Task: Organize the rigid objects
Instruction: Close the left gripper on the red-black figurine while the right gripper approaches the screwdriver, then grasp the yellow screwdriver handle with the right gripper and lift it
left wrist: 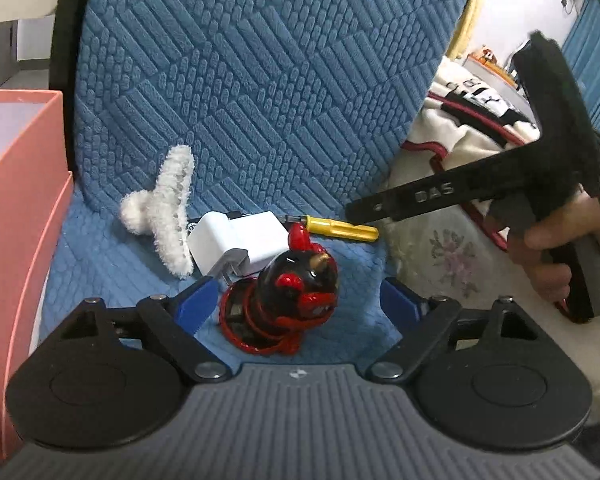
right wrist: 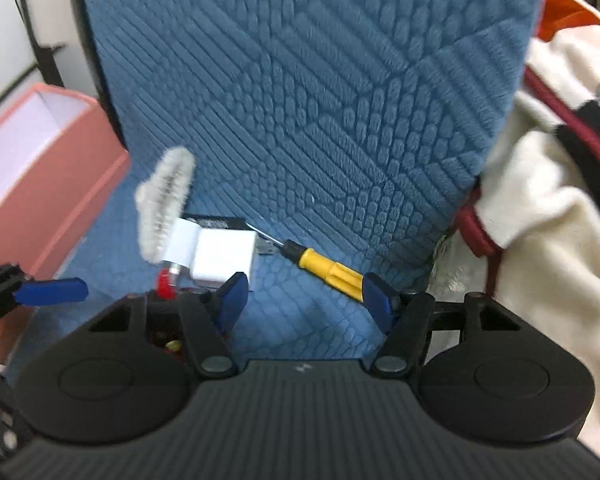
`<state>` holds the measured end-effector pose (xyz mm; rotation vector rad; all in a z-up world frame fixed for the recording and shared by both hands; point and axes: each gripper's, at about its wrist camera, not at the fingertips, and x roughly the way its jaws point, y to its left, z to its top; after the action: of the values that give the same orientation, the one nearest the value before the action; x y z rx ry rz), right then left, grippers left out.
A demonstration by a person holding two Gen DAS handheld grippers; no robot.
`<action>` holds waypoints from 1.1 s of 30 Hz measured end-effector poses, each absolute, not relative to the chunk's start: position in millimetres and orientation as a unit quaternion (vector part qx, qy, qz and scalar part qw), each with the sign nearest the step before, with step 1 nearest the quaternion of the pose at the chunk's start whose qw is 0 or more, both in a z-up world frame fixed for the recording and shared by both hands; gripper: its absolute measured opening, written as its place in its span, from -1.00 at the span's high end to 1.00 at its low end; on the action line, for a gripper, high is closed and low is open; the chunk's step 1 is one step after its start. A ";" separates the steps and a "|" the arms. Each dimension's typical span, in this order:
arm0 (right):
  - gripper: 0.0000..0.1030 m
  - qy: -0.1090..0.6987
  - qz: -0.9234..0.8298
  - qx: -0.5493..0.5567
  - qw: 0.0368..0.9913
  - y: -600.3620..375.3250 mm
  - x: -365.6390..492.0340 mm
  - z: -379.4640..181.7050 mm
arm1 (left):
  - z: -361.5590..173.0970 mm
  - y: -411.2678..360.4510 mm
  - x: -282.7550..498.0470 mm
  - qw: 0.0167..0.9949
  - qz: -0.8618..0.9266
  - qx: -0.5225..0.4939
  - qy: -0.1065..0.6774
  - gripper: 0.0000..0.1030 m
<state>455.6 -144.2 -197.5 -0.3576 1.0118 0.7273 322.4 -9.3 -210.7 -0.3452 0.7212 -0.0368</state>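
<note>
From the left wrist, the left gripper [left wrist: 296, 300] stands wide open around a glossy black-and-red toy figure [left wrist: 296, 292]; its blue pads do not press it. The figure sits at the front edge of the blue quilted chair seat [left wrist: 100, 256]. Behind it lie a white power adapter [left wrist: 240, 240], a fluffy white hair claw [left wrist: 168, 208] and a yellow-handled screwdriver [left wrist: 340, 228]. A pink box [left wrist: 16, 184] stands at the seat's left edge.

From the right wrist, the right gripper [right wrist: 304, 300] is partly open and holds nothing; the screwdriver [right wrist: 328, 268] handle ends just beside its right finger.

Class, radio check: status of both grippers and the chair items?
Left gripper open, straddling red-black figurine. Right gripper open, empty, near yellow screwdriver. White charger crowds figurine.
</note>
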 end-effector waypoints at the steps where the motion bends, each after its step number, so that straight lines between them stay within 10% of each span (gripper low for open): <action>1: -0.27 0.474 0.341 -0.172 0.793 -140.6 457.7 -202.3 | -213.7 -9.2 325.9 0.921 -0.019 -0.168 0.351 -0.77; 24: -0.29 0.528 0.312 -0.247 0.750 -99.5 500.0 -262.8 | -251.7 -15.5 351.9 0.916 -0.018 -0.169 0.364 -0.25; 28: 0.29 0.541 0.310 -0.245 0.743 -98.7 499.5 -260.9 | -245.5 -13.3 348.1 0.910 -0.020 -0.176 0.375 -0.23; 33: 0.42 0.544 0.309 -0.259 0.736 -100.2 487.0 -251.2 | -239.3 -7.5 334.4 0.902 -0.014 -0.196 0.384 -0.23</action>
<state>487.0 -100.2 -251.2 -0.5690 1.1941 0.6786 334.4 -7.5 -239.3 -0.4046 0.7941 -0.0286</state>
